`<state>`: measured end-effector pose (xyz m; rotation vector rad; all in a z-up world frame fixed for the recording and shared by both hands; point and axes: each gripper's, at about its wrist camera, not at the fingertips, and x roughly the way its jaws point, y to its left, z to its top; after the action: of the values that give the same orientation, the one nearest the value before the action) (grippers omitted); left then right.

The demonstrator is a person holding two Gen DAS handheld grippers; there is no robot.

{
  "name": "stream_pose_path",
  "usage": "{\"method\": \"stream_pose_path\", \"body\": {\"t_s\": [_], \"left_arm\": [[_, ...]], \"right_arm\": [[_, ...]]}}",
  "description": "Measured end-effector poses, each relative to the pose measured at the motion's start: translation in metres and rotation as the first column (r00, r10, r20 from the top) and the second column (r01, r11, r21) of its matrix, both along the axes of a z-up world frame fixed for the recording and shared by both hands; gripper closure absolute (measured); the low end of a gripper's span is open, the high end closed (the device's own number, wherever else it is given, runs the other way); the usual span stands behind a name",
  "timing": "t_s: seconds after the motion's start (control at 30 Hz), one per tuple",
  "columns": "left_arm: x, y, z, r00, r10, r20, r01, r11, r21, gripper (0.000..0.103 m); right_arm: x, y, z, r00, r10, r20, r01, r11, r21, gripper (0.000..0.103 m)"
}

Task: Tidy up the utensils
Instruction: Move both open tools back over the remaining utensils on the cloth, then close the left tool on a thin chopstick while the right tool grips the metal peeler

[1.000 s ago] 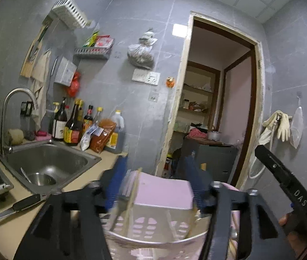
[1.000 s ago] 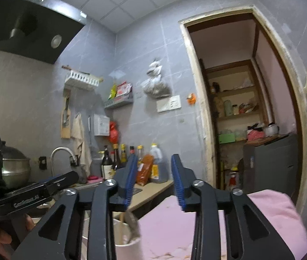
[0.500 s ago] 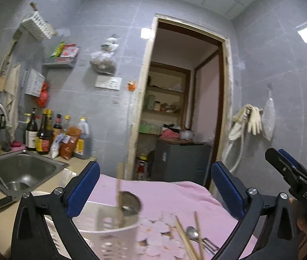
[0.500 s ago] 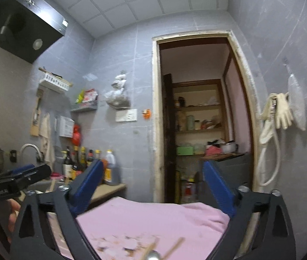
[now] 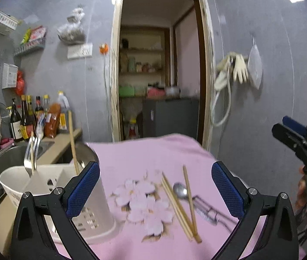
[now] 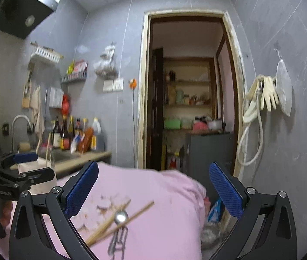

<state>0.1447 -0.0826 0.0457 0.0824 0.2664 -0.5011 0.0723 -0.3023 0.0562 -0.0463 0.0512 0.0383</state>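
Pink cloth (image 5: 144, 151) with a pale flower print covers the worktop (image 5: 51, 149) ahead of and under both tongs; it is the largest thing in either view. Left of the left tongs (image 5: 155, 186), a white plastic utensil holder (image 5: 51, 186) stands on the cloth, its near wall just behind the left tongs' left pad. A fork (image 5: 30, 156) stands tines-up in its left compartment, and a wooden chopstick (image 5: 72, 143) leans upright in a compartment further right, beside a spoon bowl partly hidden by the pad.

Between the pads of the left tongs and a little ahead, loose utensils lie on the cloth: 3 wooden chopsticks (image 5: 179, 203), 2 of them side by side and the 3rd crossing to meet them at the near end, a metal spoon (image 5: 180, 190) between them, and a metal-handled tool (image 5: 207, 210) lying just right of the spoon, too blurred to name. From the right wrist the same chopsticks (image 6: 118, 221) and spoon (image 6: 120, 217) sit low between the right tongs (image 6: 153, 186).

Both tongs have just been opening and now stand wide, with nothing between their pads. Well to the right of the left tongs, the right tongs show in a hand (image 5: 305, 197).
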Motion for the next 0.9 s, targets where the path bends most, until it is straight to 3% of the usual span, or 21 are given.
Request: {"method": "stream_pose_path", "body": {"t_s": [0.27,0.47,0.57,0.7,0.8,0.9], "left_arm": [[0.022,-0.019,-0.032,0.977,-0.051,-0.205,0.064,0.996,0.057,0.003],[0.037,-0.035,-0.051,0.951,-0.070,-0.301,0.111,0.986,0.121,0.028],[0.051,-0.041,-0.060,0.922,-0.092,-0.377,0.151,0.980,0.132,0.045],[0.077,-0.050,-0.076,0.847,-0.114,-0.519,0.201,0.973,0.116,0.076],[0.095,-0.053,-0.087,0.799,-0.116,-0.590,0.209,0.974,0.090,0.081],[0.105,-0.057,-0.092,0.779,-0.118,-0.616,0.218,0.972,0.089,0.084]], "right_arm": [[0.017,-0.009,-0.027,0.982,0.010,-0.189,-0.008,1.000,0.011,0.004],[0.039,-0.010,-0.048,0.939,0.061,-0.338,-0.049,0.998,0.044,0.025],[0.050,-0.007,-0.056,0.909,0.101,-0.404,-0.084,0.995,0.059,0.040],[0.065,-0.004,-0.070,0.853,0.162,-0.496,-0.130,0.987,0.098,0.057],[0.075,-0.001,-0.078,0.808,0.190,-0.557,-0.150,0.982,0.116,0.060],[0.083,0.003,-0.082,0.772,0.210,-0.599,-0.167,0.978,0.127,0.062]]}}
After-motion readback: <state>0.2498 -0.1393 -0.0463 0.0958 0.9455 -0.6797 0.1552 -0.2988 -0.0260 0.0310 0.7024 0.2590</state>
